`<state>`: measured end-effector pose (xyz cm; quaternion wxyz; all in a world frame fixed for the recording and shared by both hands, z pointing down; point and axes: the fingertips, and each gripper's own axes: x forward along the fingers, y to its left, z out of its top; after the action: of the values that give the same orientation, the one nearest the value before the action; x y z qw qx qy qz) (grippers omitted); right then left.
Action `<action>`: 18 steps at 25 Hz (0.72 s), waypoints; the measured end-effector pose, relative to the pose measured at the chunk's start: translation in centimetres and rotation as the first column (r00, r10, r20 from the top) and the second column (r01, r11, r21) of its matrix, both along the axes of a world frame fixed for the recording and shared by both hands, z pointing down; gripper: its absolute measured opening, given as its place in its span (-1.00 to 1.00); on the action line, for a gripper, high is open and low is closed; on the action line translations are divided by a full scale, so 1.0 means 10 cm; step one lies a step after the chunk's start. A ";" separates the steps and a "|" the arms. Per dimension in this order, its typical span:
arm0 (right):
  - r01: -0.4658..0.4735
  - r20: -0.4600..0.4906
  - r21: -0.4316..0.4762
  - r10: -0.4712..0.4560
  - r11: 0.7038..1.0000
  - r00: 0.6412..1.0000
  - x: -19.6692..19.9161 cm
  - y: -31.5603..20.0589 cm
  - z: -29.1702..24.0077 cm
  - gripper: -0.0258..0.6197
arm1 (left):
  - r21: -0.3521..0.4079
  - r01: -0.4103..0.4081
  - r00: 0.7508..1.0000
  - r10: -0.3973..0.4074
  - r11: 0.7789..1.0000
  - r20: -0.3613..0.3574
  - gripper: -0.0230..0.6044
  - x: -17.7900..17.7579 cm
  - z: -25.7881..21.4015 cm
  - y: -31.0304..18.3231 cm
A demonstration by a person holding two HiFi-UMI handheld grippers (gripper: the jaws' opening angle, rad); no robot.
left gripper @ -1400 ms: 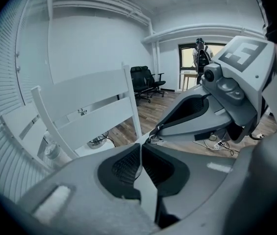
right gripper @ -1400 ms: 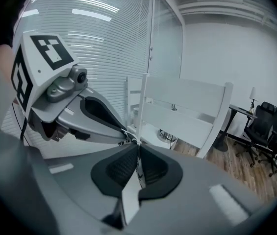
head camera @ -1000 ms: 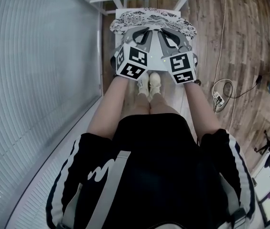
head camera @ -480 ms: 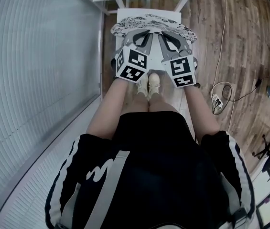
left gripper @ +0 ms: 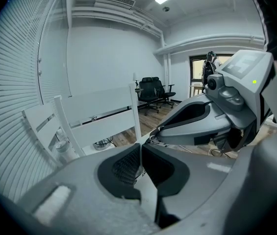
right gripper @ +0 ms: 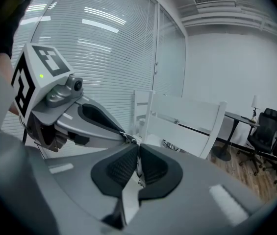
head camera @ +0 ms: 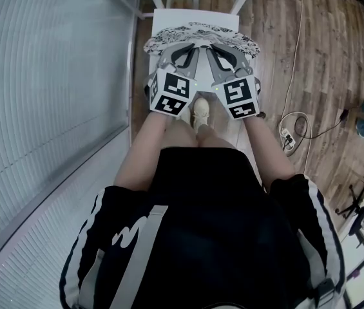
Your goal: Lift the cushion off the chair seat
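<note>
The patterned cushion (head camera: 201,36) hung over the front of the white chair seat (head camera: 194,17). Its near edge was pinched in the left claw (head camera: 191,47) and right claw (head camera: 212,49), both clamped nearly closed. The lift appeared begun; the next move called for raising it clear.

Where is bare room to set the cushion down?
Bare brown wood-plank floor right of the white slatted chair, up to the white power strip. Crowded at the seat: black-and-white patterned cushion, left tool, right tool.
</note>
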<state>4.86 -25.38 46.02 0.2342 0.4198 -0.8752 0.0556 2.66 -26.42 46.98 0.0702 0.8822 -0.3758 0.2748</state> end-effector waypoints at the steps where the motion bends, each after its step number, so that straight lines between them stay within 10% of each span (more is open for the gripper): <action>1: 0.003 0.001 0.001 -0.003 1.000 1.000 -0.01 0.04 -0.01 -0.90 | 0.001 0.002 1.000 -0.002 1.000 0.000 -0.87 -0.01 -0.01 0.04; 18: -0.025 -0.010 0.005 0.025 1.000 1.000 -0.27 0.77 0.08 -0.90 | 0.021 -0.020 1.000 0.020 1.000 -0.011 -0.87 -0.27 0.08 0.75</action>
<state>2.15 -17.66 46.86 0.2365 0.4317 -0.8688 0.0541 -0.03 -18.93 47.83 0.0606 0.8882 -0.3694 0.2666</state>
